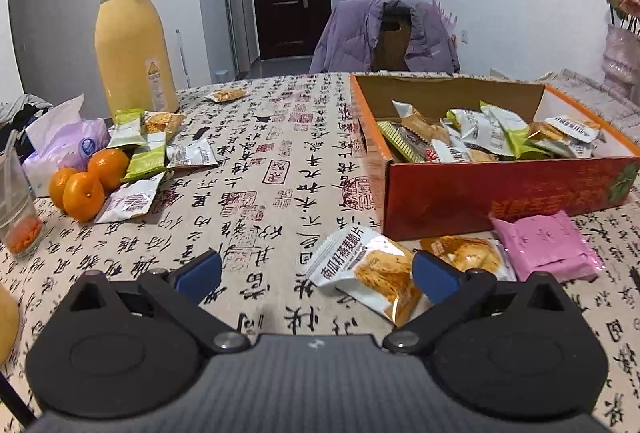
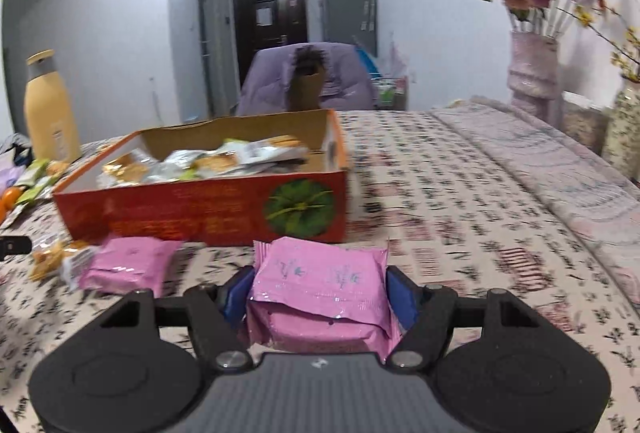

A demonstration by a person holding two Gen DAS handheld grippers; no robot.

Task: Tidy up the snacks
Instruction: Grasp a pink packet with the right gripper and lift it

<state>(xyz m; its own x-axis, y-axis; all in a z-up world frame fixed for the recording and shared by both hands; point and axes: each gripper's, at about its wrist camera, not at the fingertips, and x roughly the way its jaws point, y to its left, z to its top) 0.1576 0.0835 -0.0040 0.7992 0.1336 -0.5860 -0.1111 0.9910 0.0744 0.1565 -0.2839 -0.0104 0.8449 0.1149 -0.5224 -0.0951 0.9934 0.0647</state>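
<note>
Right tongs (image 2: 320,293): clamped on pink packet (image 2: 320,285), held above worktop (image 2: 440,213) before red box (image 2: 200,213).
Left tongs (image 1: 316,273): apart, empty, beside crisp packet (image 1: 368,269).
Box: filled with snacks.

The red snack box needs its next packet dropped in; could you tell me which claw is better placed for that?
Right. The right claw already grips a pink packet just in front of the red box. The left claw is open and empty, with a crisp packet lying between its fingers.
</note>
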